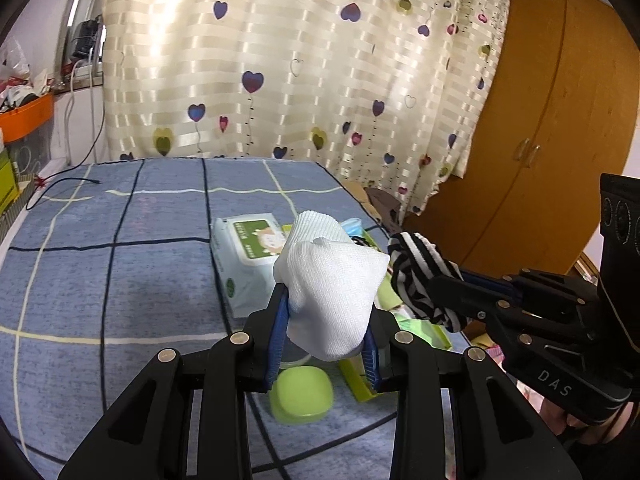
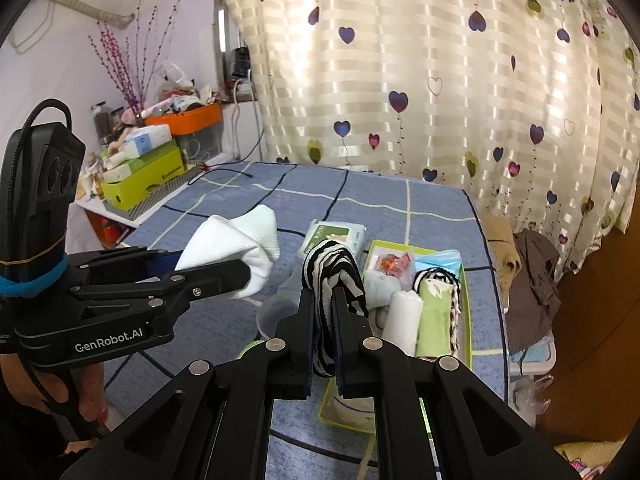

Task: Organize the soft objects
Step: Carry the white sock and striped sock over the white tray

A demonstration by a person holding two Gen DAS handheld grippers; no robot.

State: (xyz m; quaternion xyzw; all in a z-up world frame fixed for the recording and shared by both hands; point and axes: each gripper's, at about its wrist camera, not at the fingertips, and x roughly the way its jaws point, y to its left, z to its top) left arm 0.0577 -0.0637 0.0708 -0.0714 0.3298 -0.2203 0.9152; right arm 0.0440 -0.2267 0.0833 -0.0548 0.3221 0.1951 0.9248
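Clamped, in the left gripper [image 1: 328, 312], a bunched white sock [image 1: 332, 292], bulging out above and between the blue pads [image 1: 278, 340] at lower centre of the left wrist frame. Pinched nearly flat, in the right gripper [image 2: 325, 328], a black-and-white striped sock [image 2: 334, 276], looped over the fingertips at centre of the right wrist frame. Both held in the air above the blue checked bedcover [image 1: 100, 280], just beside each other but apart. Judged light, limp and easily squashed, with no risk of breakage; likely to droop and unroll if gripped at a loose edge, so best taken across the thick folded middle. Below the striped sock, at centre right of the right wrist frame, a green tray [image 2: 466, 280] already lined with rolled soft items, a white roll [image 2: 404, 320] and a pale green roll [image 2: 436, 320] among them. Farther back, a pack of wet wipes [image 2: 336, 236]; near the bottom of the left wrist frame, a green lidded container [image 1: 302, 394].
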